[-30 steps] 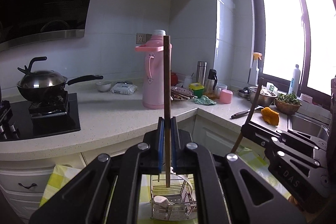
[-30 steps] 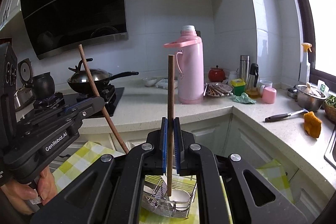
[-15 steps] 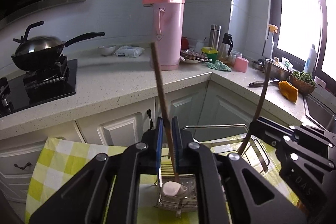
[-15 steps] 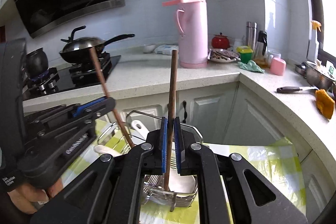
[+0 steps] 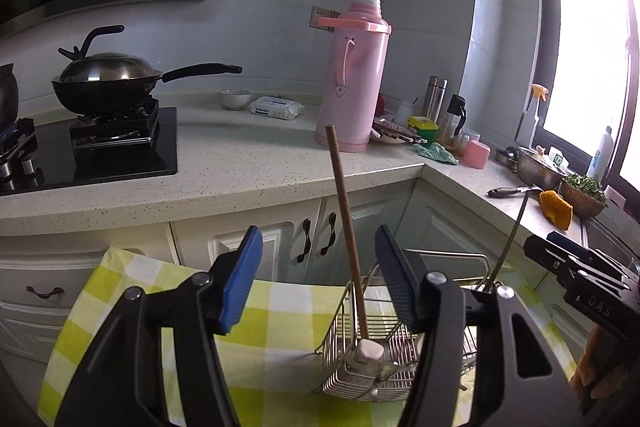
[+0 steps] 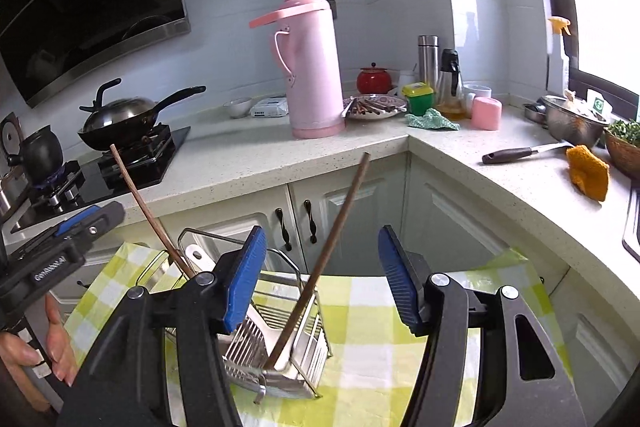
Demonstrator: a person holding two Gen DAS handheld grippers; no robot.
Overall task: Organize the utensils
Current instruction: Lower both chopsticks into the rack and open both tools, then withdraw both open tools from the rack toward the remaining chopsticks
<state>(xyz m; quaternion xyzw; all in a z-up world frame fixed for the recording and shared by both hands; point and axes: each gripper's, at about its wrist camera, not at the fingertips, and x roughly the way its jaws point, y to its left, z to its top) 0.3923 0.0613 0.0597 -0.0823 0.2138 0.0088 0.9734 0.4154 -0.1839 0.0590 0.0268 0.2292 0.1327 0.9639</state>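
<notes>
Both chopsticks stand in the wire basket (image 5: 372, 359) on the checked cloth (image 5: 280, 307), below and ahead of me. My left gripper (image 5: 318, 275) gapes wide, empty, its chopstick (image 5: 346, 227) leaning slightly left between the jaws. My right gripper (image 6: 320, 275) is equally wide and empty; its chopstick (image 6: 332, 239) tilts right. The basket's floor is partly hidden behind my gripper arms.
</notes>
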